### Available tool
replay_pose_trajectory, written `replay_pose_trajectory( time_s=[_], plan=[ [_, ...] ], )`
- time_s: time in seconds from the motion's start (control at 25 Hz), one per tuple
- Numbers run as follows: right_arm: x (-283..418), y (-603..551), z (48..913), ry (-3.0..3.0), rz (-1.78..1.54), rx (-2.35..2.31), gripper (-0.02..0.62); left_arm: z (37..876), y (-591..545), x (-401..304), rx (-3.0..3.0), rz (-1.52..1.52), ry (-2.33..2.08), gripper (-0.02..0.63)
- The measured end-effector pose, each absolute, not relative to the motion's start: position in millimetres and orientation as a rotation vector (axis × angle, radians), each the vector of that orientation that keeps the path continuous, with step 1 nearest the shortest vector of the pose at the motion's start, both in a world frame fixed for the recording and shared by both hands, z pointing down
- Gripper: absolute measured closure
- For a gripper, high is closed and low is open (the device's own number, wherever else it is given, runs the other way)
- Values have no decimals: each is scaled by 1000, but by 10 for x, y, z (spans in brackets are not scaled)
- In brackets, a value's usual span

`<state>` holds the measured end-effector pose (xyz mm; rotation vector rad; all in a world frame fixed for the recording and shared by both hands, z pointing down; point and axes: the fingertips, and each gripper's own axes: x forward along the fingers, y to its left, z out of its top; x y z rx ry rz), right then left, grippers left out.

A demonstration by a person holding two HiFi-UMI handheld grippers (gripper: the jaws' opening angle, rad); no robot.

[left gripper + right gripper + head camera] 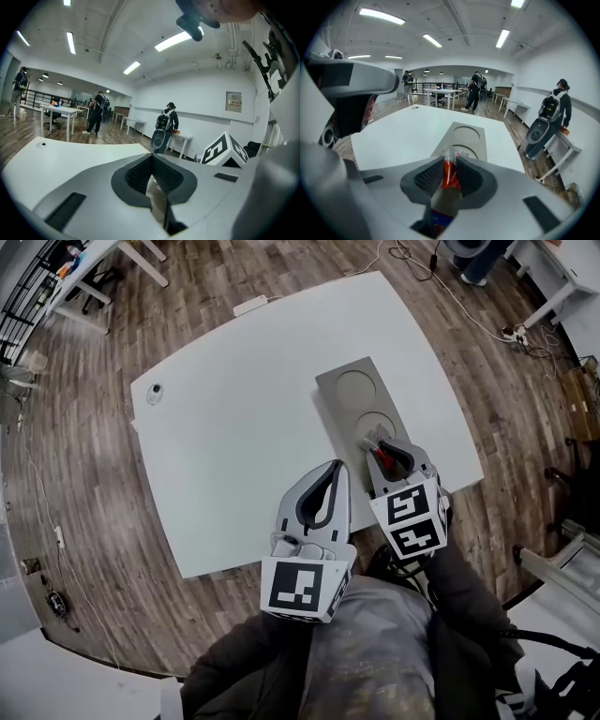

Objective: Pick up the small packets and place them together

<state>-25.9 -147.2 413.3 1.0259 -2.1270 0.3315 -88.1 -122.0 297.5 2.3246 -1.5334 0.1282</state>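
Observation:
My right gripper (375, 442) hangs over the near round recess of a grey tray (327, 382) on the white table (234, 446). It is shut on a small red packet (381, 457). In the right gripper view the packet (448, 174) stands upright between the dark pads, its tip poking past them toward the tray (483, 140). My left gripper (335, 466) sits just left of the right one, over the table's near edge. In the left gripper view its jaws (151, 156) meet at the tips, with a thin pale packet (157, 197) pinched behind them.
A small round object (155, 393) lies near the table's far left corner, and a white power strip (249, 305) lies at the far edge. Cables trail over the wooden floor (450, 292). Several people (553, 110) and desks stand further off in the room.

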Motion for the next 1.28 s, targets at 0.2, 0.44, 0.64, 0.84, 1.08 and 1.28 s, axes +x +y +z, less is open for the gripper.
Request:
replay_pose_trajectory(
  time_s=[0.2,0.44,0.64,0.84,1.08,1.28],
  plan=[
    [-351,-1368,4208,-2166,382,946,411,3011,-1182,-855,2321,136,-1522,603],
    [-324,-1218,4199,-2182,365,959,385,2982,-985,-825,2326,141,-1546,603],
    [-150,-1039,4143,-2179,344,1001,385,2917,-769,-737,2331,155,-1578,603],
    [105,-808,3983,-2204,327,1058,385,2808,-528,-566,2354,146,-1581,603],
    [581,-404,3901,-2179,329,1130,385,2731,-176,-189,2402,131,-1536,603],
    [788,-39,3978,-2165,335,1089,385,2743,50,73,2420,126,-1502,603]
  ],
)
